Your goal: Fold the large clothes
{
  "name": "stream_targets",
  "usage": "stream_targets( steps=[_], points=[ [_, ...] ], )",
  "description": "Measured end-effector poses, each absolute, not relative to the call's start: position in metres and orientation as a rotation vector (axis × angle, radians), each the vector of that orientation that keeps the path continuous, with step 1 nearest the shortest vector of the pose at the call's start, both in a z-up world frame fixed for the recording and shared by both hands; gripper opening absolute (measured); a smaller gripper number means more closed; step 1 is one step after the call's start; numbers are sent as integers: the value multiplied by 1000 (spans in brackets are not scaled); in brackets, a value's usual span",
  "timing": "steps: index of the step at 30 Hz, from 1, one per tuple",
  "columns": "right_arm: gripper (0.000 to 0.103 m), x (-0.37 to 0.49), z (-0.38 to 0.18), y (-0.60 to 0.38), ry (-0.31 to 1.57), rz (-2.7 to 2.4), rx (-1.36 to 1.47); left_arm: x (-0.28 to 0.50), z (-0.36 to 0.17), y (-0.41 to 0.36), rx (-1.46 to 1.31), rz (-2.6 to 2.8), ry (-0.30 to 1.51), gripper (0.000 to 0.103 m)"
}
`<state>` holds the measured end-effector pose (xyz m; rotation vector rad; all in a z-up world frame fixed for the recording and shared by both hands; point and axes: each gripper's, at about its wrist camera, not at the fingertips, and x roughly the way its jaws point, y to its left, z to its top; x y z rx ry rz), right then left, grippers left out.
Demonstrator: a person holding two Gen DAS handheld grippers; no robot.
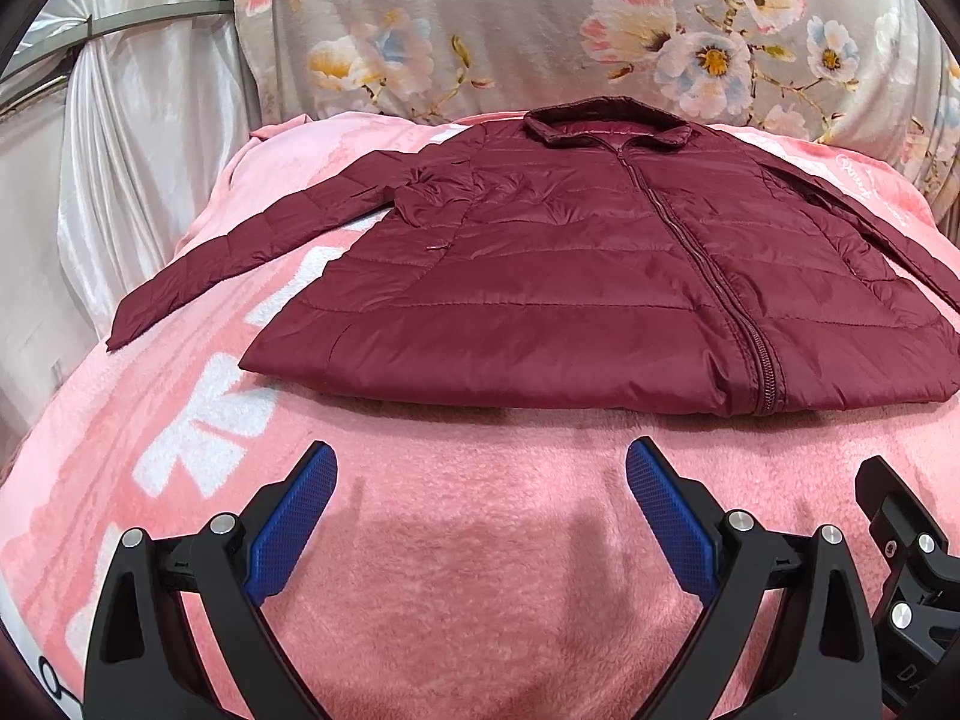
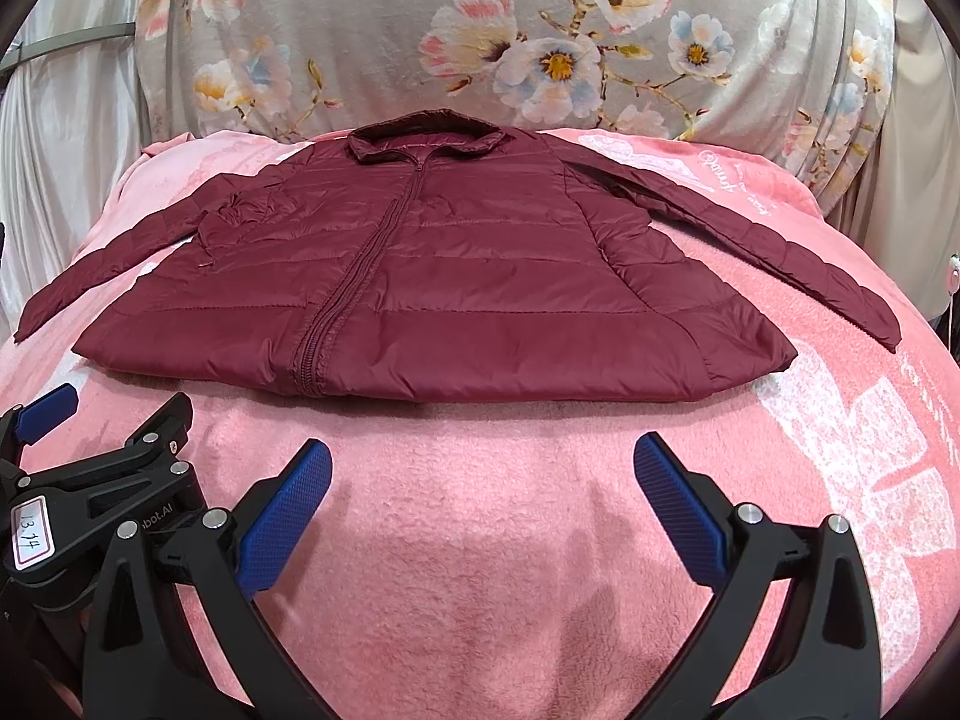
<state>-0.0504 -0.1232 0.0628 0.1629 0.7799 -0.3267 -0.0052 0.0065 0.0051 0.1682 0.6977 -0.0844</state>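
Observation:
A maroon quilted jacket [image 1: 570, 276] lies flat and zipped on a pink blanket [image 1: 480, 570], collar at the far side, hem toward me, both sleeves spread out sideways. In the right wrist view the same jacket [image 2: 432, 288] fills the middle. My left gripper [image 1: 480, 468] hovers open over bare blanket just short of the hem, its blue pads [image 1: 294, 522] wide apart and holding nothing. My right gripper [image 2: 480, 468] is open as well, a little short of the hem right of the zipper. The left gripper [image 2: 108, 474] shows at the lower left of the right wrist view.
A grey floral cover [image 1: 540, 30] rises behind the jacket's collar. White satin curtains [image 1: 138, 150] hang at the left. The pink blanket [image 2: 840, 450] has white lettering and patterns on both sides. The right gripper's body [image 1: 900, 552] sits close at the left view's lower right.

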Motion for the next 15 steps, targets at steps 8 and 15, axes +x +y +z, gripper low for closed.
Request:
stream_targets(
  steps=[8, 15],
  points=[
    [98, -50, 63, -122, 780, -327, 161, -5, 5, 7, 168, -85, 698, 96],
    [98, -50, 63, -122, 780, -328, 159, -5, 5, 7, 168, -84, 698, 96]
  ],
)
